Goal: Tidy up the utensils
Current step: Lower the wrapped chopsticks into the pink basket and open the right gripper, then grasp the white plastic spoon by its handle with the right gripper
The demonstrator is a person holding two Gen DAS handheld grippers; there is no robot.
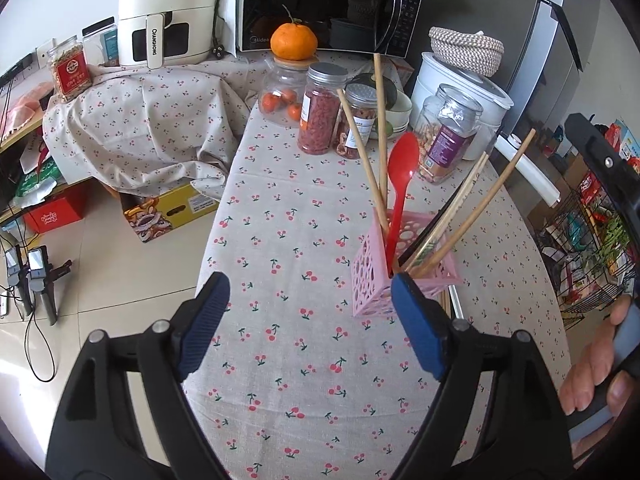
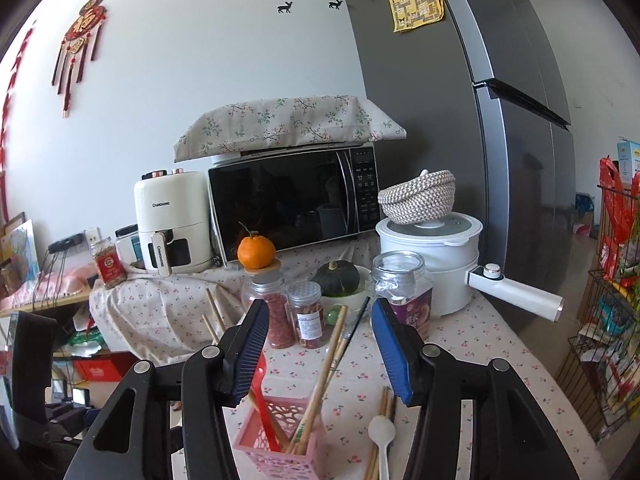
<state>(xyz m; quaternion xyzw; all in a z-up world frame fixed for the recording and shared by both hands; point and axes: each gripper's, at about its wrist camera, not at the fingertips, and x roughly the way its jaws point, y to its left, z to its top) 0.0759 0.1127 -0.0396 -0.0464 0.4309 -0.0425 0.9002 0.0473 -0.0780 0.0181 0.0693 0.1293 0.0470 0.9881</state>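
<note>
A pink perforated utensil holder [image 1: 384,276] [image 2: 280,440] stands on the cherry-print tablecloth [image 1: 288,240]. In it are a red spoon [image 1: 402,176] [image 2: 264,400] and several wooden chopsticks [image 1: 360,136] [image 2: 320,392] that lean outward. Beside the holder on the cloth lie a white spoon [image 2: 382,432] and a few loose chopsticks [image 2: 386,400]. My left gripper [image 1: 310,292] is open over bare cloth, its right finger just in front of the holder. My right gripper [image 2: 320,320] is open above the holder, with nothing pressed between its pads. A hand [image 1: 596,368] shows at the right edge.
Several jars [image 1: 320,112] [image 2: 308,316] stand behind the holder, with a mandarin [image 1: 294,40] on one. Further back are a microwave [image 2: 296,200], an air fryer [image 2: 172,220], a white pot [image 2: 436,248] with a long handle, a woven basket [image 2: 418,196] and a fridge [image 2: 460,100]. A wire rack [image 1: 592,256] stands right.
</note>
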